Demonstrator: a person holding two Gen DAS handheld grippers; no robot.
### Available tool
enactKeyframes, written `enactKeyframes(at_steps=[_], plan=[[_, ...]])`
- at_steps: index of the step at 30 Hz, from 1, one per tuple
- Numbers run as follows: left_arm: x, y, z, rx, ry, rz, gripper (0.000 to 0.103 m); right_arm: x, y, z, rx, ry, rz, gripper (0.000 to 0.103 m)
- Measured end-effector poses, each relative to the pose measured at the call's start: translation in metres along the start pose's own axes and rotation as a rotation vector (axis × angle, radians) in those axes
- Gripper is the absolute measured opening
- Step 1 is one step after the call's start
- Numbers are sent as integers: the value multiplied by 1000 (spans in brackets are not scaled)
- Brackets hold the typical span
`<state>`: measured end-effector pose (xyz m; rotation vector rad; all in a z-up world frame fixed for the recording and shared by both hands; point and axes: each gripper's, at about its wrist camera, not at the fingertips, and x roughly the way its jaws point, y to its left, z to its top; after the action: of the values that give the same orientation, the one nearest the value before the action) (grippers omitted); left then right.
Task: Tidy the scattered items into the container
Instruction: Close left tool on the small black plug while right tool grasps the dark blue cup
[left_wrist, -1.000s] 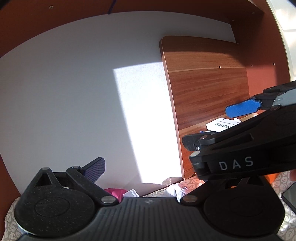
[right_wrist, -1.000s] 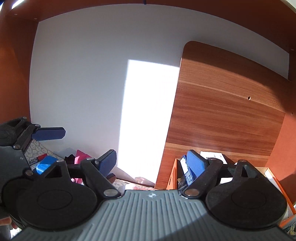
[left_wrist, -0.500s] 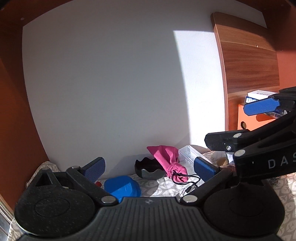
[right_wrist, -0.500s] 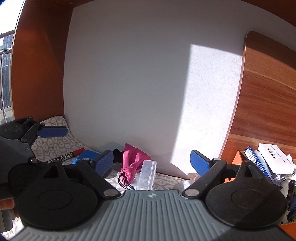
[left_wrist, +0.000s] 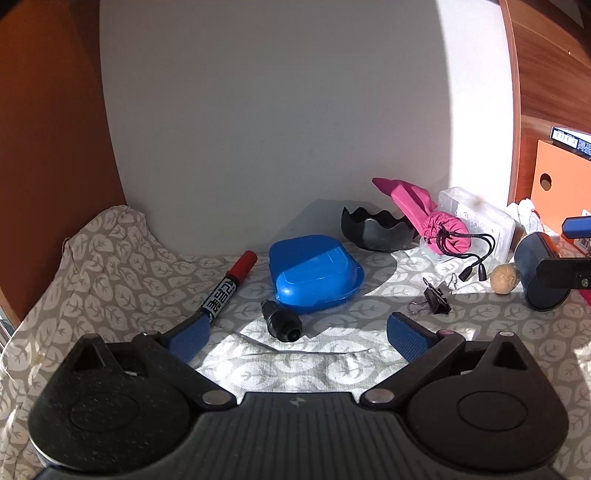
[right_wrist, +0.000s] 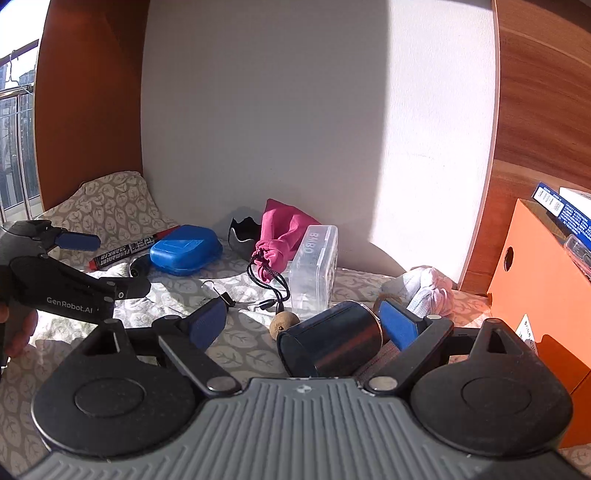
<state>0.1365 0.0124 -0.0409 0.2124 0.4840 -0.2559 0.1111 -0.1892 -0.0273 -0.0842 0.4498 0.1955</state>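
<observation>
With its jaws spread and empty, the right gripper (right_wrist: 299, 319) should be closed squarely across the dark cup (right_wrist: 330, 338) lying beside the orange box (right_wrist: 532, 273). The left gripper (left_wrist: 295, 332), also spread, is aimed at the black plug (left_wrist: 281, 320) far left of the box.

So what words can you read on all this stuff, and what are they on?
"PERMANENT MARKER": on the red-capped marker.
"GenRobot.AI": on the left gripper.
"BIMBO", roughly: faint raised letters on the clear plastic box.
Print on the blue packet in the orange box: too small.
</observation>
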Motion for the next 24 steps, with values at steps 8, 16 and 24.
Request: enactKeyframes(at_steps=[8, 16, 24], plan=[[13, 12, -1, -70, 50, -46, 103, 12, 1, -5, -80, 39, 5, 94], [29, 34, -4, -203, 133, -91, 80, 8, -9, -9, -38, 19, 54, 66], [35, 32, 4, -172, 105, -66, 67, 7, -11, -11, -21, 14, 85, 67]])
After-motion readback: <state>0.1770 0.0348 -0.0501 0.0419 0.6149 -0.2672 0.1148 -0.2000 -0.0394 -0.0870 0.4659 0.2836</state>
